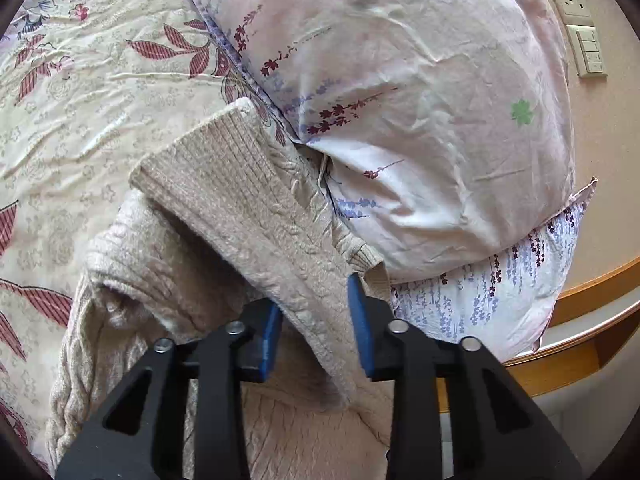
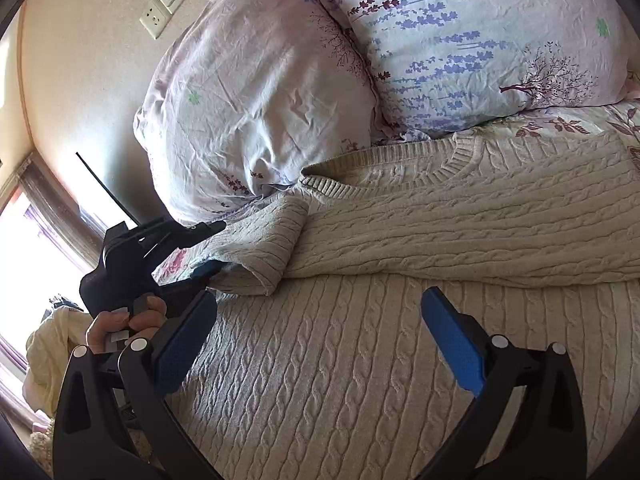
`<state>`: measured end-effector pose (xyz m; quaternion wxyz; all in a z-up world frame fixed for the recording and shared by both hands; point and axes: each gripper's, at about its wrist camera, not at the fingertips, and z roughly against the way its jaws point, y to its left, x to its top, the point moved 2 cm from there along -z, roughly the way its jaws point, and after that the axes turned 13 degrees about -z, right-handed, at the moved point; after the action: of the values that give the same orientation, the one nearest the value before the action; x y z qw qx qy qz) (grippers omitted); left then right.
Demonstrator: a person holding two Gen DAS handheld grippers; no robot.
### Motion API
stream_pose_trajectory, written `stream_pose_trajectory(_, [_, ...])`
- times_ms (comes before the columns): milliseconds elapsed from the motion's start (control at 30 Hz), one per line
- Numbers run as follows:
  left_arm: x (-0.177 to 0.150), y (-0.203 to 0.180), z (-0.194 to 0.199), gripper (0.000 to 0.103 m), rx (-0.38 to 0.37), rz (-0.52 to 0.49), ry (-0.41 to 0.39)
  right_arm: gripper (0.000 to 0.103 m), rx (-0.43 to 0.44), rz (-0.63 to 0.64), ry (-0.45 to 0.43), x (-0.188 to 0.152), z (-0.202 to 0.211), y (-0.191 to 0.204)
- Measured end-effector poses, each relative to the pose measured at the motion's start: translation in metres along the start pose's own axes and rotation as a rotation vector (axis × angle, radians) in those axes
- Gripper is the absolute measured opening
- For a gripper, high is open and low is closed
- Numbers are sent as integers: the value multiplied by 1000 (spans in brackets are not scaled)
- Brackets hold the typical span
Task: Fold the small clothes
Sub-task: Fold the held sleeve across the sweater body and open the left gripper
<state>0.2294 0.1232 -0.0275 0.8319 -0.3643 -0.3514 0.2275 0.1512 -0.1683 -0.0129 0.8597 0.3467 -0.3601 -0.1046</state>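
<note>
A cream cable-knit sweater point(image 2: 400, 360) lies flat on the bed, its neckline point(image 2: 460, 156) toward the pillows. One sleeve point(image 1: 248, 200) is folded over the body. My left gripper point(image 1: 316, 296) is shut on that sleeve near its fold, the thick knit filling the gap between the blue pads. In the right wrist view the left gripper point(image 2: 214, 246) sits at the sweater's left edge, held by a person's hand point(image 2: 120, 324). My right gripper point(image 2: 320, 300) hovers open over the sweater's body, nothing between its fingers.
Two floral pillows point(image 2: 260, 92) point(image 2: 480, 40) lean right behind the sweater. A flowered bedsheet point(image 1: 80, 100) spreads to the left. A wooden rim point(image 1: 580, 292) borders the bed, with a wall socket point(image 1: 568, 0) above it. A bright window point(image 2: 32, 240) is at far left.
</note>
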Motion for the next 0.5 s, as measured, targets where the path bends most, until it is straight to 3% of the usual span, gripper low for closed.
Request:
stream_pose_trajectory(33, [1, -9, -3, 8, -6, -15, -5, 102, 2, -2, -8, 1, 2, 0])
stream_pose_trajectory(167, [-5, -71, -24, 8, -104, -151, 0, 102, 0, 0, -60, 3, 11, -1])
stream_pose_trajectory(267, [-24, -116, -48, 8, -182, -259, 46, 102, -9, -19, -136, 8, 24, -5])
stream_pose_trajectory(400, [-62, -148, -82, 8, -220, -385, 134, 102, -10, -104, -279, 18, 52, -23])
stream_pose_trajectory(500, [-91, -153, -108, 8, -204, -462, 260, 102, -26, -186, -376, 25, 71, -41])
